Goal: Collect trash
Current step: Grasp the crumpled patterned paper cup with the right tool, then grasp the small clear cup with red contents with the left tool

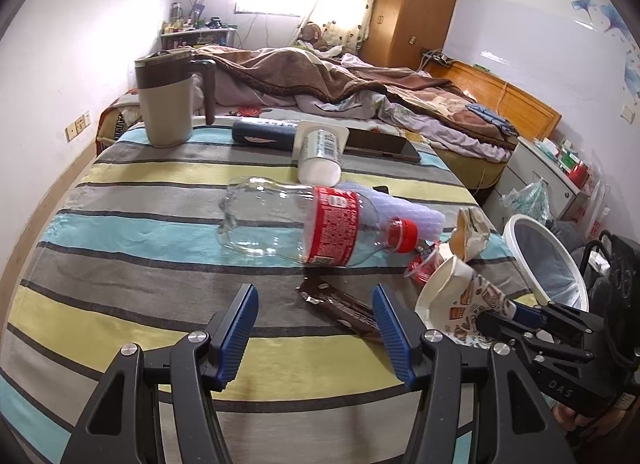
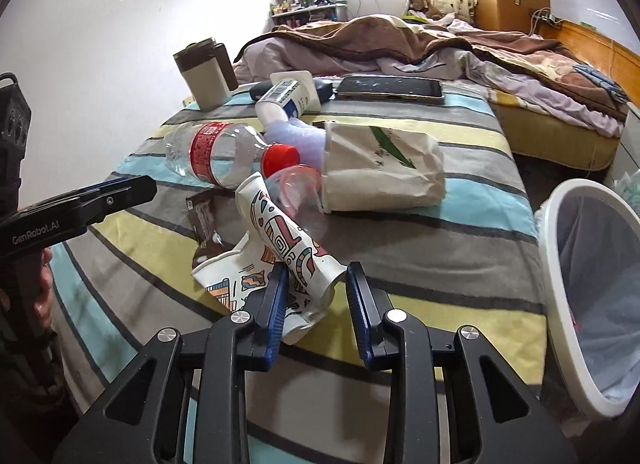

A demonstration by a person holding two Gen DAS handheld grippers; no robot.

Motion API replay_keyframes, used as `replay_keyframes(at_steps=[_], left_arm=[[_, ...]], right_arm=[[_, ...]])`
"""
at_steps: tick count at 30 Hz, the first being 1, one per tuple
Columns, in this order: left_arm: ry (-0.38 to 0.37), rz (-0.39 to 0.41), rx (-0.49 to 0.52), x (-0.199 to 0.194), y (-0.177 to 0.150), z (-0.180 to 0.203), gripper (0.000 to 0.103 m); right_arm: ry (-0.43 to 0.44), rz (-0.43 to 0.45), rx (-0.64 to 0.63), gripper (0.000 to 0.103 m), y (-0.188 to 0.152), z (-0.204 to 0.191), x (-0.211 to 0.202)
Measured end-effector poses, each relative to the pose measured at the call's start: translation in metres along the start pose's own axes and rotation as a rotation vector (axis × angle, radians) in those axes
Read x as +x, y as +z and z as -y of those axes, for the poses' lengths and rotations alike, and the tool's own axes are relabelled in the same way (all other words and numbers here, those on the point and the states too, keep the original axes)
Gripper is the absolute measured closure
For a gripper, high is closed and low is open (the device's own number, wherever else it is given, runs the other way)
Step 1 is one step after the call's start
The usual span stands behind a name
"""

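Trash lies on a striped cloth (image 1: 120,223). A clear plastic bottle with a red label and cap (image 1: 296,223) (image 2: 216,151) lies on its side. A brown snack wrapper (image 1: 340,308) (image 2: 206,223) lies flat in front of my open, empty left gripper (image 1: 316,316). A crushed patterned paper cup (image 2: 288,252) (image 1: 452,296) sits between the fingers of my right gripper (image 2: 318,284), whose jaws stand apart around it. The cup touches the left pad; I cannot tell whether it is gripped. A crushed beige paper cup (image 2: 380,171) and a white yoghurt cup (image 1: 320,151) lie behind.
A white bin with a liner (image 2: 592,304) (image 1: 544,260) stands off the right edge. A brown-and-beige mug (image 1: 168,99), a dark case (image 1: 260,133) and a phone (image 2: 388,89) lie at the back. A bed with blankets (image 1: 340,79) is beyond.
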State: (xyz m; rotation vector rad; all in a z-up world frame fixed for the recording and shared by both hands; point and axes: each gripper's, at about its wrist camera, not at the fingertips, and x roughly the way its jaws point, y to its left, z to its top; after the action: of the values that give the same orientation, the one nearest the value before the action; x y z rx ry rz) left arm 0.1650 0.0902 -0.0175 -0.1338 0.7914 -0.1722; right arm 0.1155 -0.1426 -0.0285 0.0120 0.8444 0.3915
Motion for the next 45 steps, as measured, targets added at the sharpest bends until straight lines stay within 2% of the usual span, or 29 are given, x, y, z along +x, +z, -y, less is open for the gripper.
replay_keyframes(at_steps=[4, 12, 15, 22, 28, 33, 42, 45], left_arm=[[-0.02, -0.009, 0.007, 0.004, 0.0, 0.009, 0.044], [-0.074, -0.038, 0.033, 0.014, -0.001, 0.041, 0.044], [-0.12, -0.052, 0.027, 0.02, 0.001, 0.056, 0.044], [-0.162, -0.089, -0.006, 0.043, 0.005, 0.083, 0.044], [-0.11, -0.11, -0.051, 0.062, 0.009, 0.086, 0.044], [-0.079, -0.124, -0.1, 0.075, 0.013, 0.079, 0.051], [-0.096, -0.156, -0.122, 0.088, 0.014, 0.082, 0.057], [-0.09, -0.147, -0.119, 0.088, 0.013, 0.084, 0.066]], right_arm=[[0.006, 0.025, 0.031, 0.072, -0.003, 0.005, -0.009], [-0.083, 0.067, 0.118, 0.072, -0.012, 0.025, -0.022], [-0.1, 0.087, 0.158, 0.072, -0.014, 0.035, -0.028], [-0.15, 0.125, 0.18, 0.072, -0.015, 0.045, -0.038], [-0.157, 0.133, 0.193, 0.072, -0.017, 0.054, -0.04], [-0.145, 0.138, 0.203, 0.072, -0.019, 0.057, -0.04], [-0.13, 0.14, 0.207, 0.071, -0.021, 0.061, -0.041], [-0.131, 0.14, 0.21, 0.071, -0.021, 0.061, -0.041]])
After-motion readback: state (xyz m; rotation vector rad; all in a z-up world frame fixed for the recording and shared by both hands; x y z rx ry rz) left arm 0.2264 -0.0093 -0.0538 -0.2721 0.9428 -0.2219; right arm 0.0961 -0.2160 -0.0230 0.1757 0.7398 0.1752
